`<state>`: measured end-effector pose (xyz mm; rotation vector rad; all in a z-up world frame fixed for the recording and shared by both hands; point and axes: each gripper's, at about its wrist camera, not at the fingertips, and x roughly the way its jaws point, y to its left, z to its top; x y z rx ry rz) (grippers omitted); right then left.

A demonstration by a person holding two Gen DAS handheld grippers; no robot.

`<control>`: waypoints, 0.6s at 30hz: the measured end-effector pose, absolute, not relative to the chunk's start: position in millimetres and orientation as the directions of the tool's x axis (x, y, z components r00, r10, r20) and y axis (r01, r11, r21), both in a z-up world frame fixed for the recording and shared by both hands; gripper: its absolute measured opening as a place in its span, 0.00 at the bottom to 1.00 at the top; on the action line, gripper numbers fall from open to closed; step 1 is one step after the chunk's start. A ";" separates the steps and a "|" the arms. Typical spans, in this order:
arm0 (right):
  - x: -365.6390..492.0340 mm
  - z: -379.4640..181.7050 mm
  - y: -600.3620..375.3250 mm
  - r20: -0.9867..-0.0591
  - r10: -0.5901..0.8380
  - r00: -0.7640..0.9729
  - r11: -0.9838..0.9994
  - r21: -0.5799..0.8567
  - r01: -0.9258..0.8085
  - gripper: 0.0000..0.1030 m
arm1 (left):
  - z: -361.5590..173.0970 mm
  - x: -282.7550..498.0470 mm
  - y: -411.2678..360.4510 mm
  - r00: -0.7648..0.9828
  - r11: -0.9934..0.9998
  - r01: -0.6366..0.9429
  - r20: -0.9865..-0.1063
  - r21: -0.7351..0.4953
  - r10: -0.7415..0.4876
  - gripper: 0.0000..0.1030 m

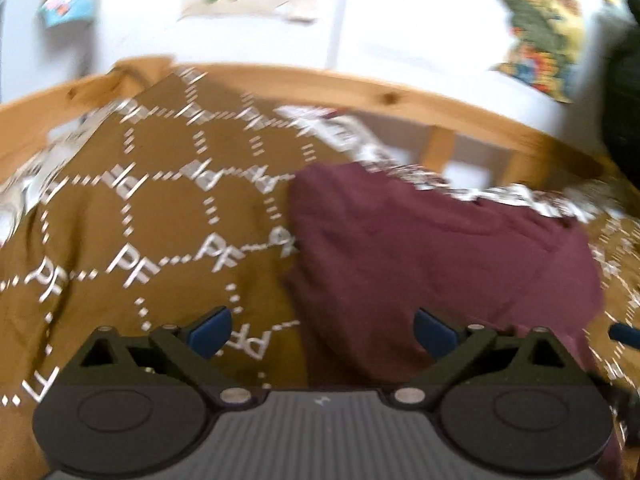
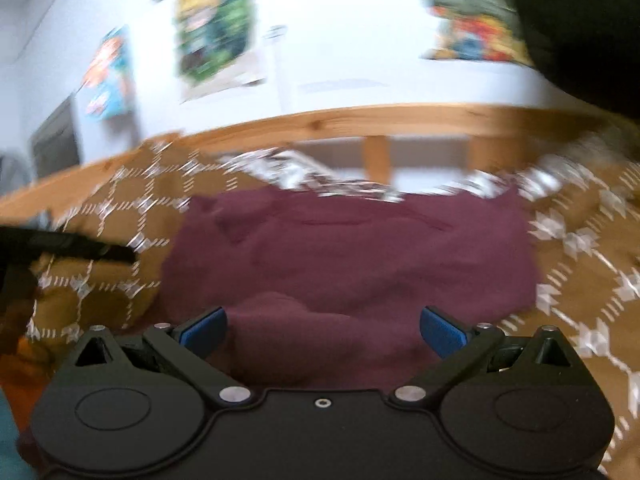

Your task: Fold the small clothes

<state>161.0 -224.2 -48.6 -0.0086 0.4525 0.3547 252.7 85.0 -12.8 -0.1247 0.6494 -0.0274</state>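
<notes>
Maroon garment point(image 2: 348, 256) on brown cover point(image 1: 160, 208) printed "PF"; left gripper point(image 1: 322, 330), right gripper point(image 2: 322, 330) both apart, empty.

Place: home bedroom, prob. a child's or teen's rm.
Bed: brown cover point(image 1: 168, 208) w/ white "PF" lettering & dashed lattice is lying spread across a mattress.
Frame: pine rail point(image 2: 360, 118) w/ knots is running behind the bedding, w/ upright slats point(image 2: 378, 160) showing below it.
Wall: white wall point(image 2: 340, 40) is carrying colourful comic-style posters point(image 2: 214, 28), several, all blurred so no titles readable.
Laundry: maroon garment point(image 2: 352, 256) is lying flat on the cover, i.e. domestic chore setting.
Light: soft daylight-looking, no workshop/lab kit.
</notes>
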 end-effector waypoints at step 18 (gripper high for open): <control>124.4 -68.6 -260.3 -0.580 0.085 0.811 0.996 0.074 -0.051 0.21 | -36.5 292.6 101.1 0.727 0.958 -0.070 -0.672 -0.279 -0.143 0.55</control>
